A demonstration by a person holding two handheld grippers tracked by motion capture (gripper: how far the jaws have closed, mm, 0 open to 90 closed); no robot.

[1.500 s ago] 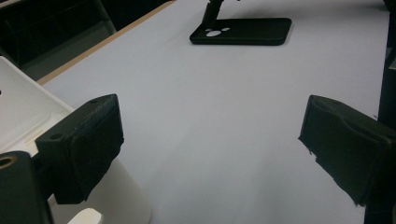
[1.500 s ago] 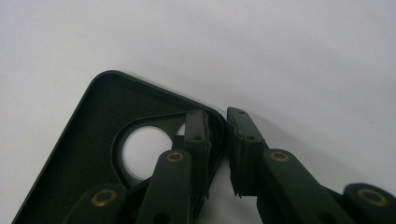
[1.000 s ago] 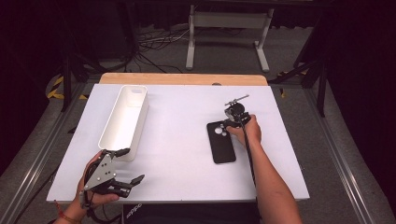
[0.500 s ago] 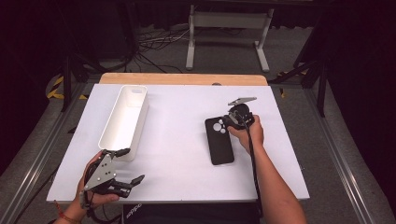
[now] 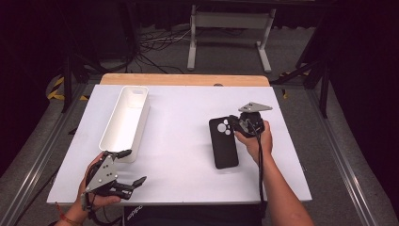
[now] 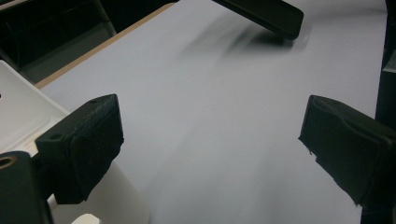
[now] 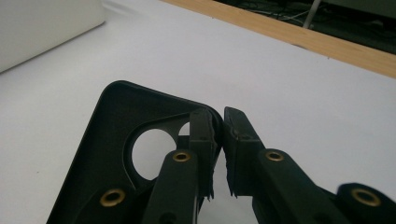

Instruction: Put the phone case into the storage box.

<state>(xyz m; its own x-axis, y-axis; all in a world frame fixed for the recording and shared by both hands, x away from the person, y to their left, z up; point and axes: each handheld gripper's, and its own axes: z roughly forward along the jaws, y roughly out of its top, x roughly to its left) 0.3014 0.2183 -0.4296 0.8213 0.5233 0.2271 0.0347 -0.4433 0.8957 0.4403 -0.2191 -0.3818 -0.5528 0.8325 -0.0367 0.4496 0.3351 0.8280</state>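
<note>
Change: a second ago the right gripper (image 5: 234,123) sat over the case's (image 5: 223,142) camera end; it now sits at that end's right rim, with the case shifted a little and slightly turned.
Meaning: likely a grasp just made on the rim, so a lift or carry looks next, perhaps toward the tray (image 5: 124,122); this is a judgement.
Right gripper: jaws nearly closed on the case's thin rim by the camera cut-out, seen in the right gripper view (image 7: 215,135); one jaw inside the case (image 7: 116,154), one outside.
Left gripper: (image 5: 128,165) held wide apart, holding nothing; it has stayed put at the tray's near end. In the left gripper view (image 6: 210,135) only bare table (image 6: 224,121) lies between the jaws.
Case: on the table, well right of the tray, inner side up, camera end away from the person.
Tray: white, long, nothing visible in it; left part of the table (image 5: 188,155).
Count: one case, one tray, two grippers, one table.
</note>
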